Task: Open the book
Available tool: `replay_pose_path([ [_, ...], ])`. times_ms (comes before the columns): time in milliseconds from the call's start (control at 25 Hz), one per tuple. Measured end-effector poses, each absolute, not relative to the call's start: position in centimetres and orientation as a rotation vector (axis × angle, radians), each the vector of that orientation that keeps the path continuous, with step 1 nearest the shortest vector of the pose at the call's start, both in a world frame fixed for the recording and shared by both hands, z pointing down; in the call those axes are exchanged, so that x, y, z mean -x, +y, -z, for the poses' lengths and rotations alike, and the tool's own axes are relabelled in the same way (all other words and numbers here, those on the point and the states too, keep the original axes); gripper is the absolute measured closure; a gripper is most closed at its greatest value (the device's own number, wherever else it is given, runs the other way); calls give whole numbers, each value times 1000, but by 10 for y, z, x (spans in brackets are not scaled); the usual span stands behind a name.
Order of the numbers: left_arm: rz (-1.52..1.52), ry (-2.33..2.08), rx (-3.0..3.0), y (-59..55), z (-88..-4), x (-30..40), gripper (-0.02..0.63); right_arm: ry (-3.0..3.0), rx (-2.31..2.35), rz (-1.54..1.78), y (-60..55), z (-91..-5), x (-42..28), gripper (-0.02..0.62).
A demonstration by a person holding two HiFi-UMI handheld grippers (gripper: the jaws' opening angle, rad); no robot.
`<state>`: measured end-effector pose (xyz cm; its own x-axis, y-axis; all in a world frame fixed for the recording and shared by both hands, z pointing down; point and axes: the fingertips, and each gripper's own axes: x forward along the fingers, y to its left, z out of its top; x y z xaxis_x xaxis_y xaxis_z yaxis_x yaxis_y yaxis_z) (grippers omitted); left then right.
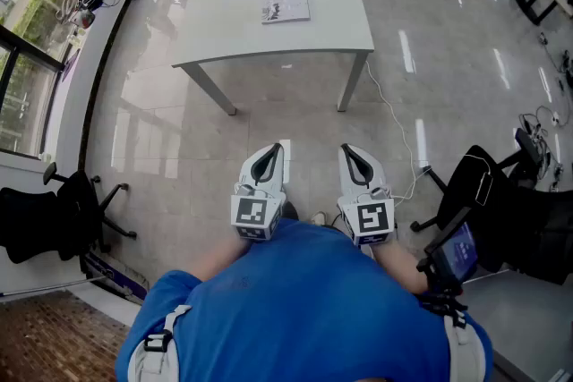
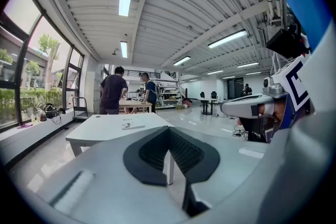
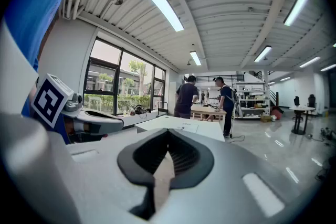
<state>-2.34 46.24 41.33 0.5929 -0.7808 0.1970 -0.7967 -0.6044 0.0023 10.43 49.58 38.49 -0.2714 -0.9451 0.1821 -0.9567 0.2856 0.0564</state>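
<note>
The opening has not begun yet. The book (image 1: pixel 286 2) lies closed on the counter (image 1: pixel 233 27), well apart from both claws. The left claw (image 1: pixel 277 148) and the right claw (image 1: pixel 346 149) are clenched and empty. The next move, I think, is to approach the counter and reach for the cover.

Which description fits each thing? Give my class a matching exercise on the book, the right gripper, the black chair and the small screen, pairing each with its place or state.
Things:
1. book
2. right gripper
3. black chair
4. screen

Places or states:
A. far left of the head view
B. lying on the white table
C. jaws together, nothing held
D. far right of the head view, lit up

Pairs: 1-B, 2-C, 3-A, 4-D
</note>
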Motion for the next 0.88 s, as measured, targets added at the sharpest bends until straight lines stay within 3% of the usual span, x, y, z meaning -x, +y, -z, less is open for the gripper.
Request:
replay_pose_path([
  [880, -186, -1172, -2833, 247, -415, 57, 603, -2313, -1852, -167, 290, -405, -69, 592],
])
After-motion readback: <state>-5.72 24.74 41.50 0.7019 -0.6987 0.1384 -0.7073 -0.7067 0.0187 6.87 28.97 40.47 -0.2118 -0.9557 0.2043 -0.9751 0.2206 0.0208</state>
